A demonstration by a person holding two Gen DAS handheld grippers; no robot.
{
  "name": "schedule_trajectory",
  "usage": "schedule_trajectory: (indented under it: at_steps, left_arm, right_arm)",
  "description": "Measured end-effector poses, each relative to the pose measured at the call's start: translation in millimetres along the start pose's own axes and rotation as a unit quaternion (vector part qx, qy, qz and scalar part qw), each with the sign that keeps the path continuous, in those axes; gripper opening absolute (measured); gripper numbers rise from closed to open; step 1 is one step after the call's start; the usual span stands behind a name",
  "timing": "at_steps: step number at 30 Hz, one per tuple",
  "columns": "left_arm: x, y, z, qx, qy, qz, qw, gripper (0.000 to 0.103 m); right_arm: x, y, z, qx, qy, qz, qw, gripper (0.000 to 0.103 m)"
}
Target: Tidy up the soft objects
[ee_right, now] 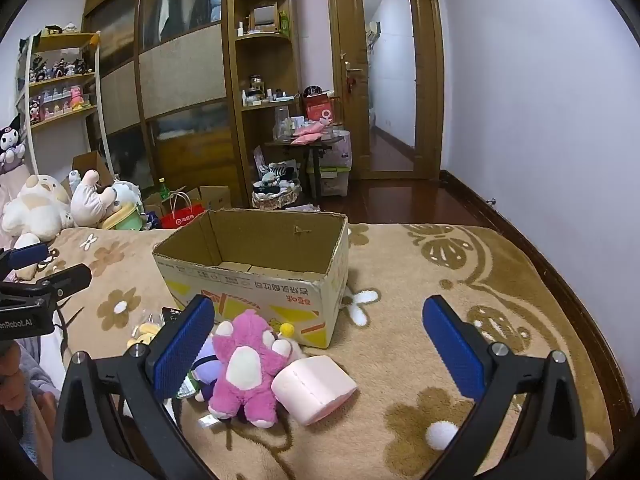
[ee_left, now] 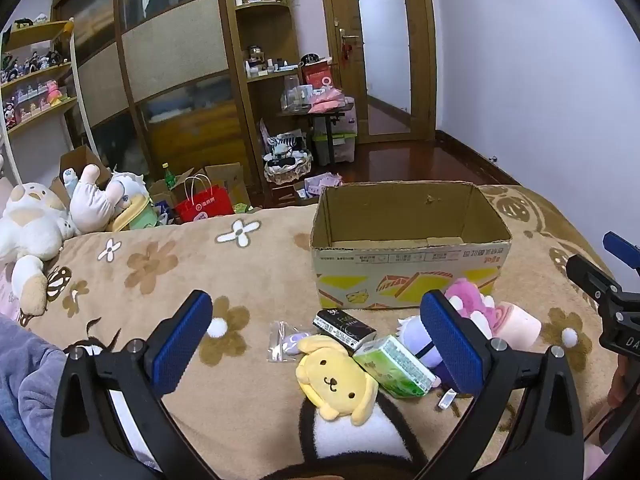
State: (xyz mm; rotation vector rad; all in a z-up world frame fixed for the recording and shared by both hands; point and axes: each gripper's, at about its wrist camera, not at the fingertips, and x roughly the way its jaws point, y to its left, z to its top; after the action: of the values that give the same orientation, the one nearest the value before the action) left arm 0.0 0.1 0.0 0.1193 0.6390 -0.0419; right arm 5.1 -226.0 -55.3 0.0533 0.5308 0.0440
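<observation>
An open cardboard box [ee_left: 412, 276] [ee_right: 256, 284] stands on the tan flowered blanket; I see nothing inside it. In front of it lie a yellow dog plush [ee_left: 336, 380], a green tissue pack [ee_left: 394, 366], a black packet [ee_left: 344, 326], a small clear bag [ee_left: 286, 340], a purple plush [ee_left: 416, 338], a pink bear plush [ee_right: 246, 364] [ee_left: 470, 300] and a pale pink roll [ee_right: 314, 388] [ee_left: 516, 324]. My left gripper [ee_left: 318, 330] is open above the yellow plush and packs. My right gripper [ee_right: 320, 336] is open, empty, with the pink bear and roll between its fingers' lines.
Large white plush toys [ee_left: 36, 228] [ee_right: 40, 208] lie at the blanket's far left. Shelves, a wardrobe, bags and cartons stand beyond the bed. The blanket [ee_right: 460, 280] stretches right of the box toward the wall and the wooden door.
</observation>
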Motion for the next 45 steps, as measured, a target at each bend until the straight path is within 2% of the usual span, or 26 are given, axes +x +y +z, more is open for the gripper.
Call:
schedule_trajectory:
  at_steps: [16, 17, 45]
  left_arm:
    - [5, 2, -16, 0.000, 0.007, -0.001, 1.0000, 0.102]
    - [3, 1, -9, -0.001, 0.008, 0.000, 1.0000, 0.102]
    - [5, 0, -5, -0.001, 0.009, 0.001, 1.0000, 0.102]
  right_arm:
    - [0, 0, 0, 0.000, -0.005, 0.001, 1.000, 0.103]
    - [0, 0, 0, -0.001, -0.006, 0.000, 1.000, 0.103]
    - [-3, 2, 0, -0.001, -0.009, 0.001, 1.000, 0.103]
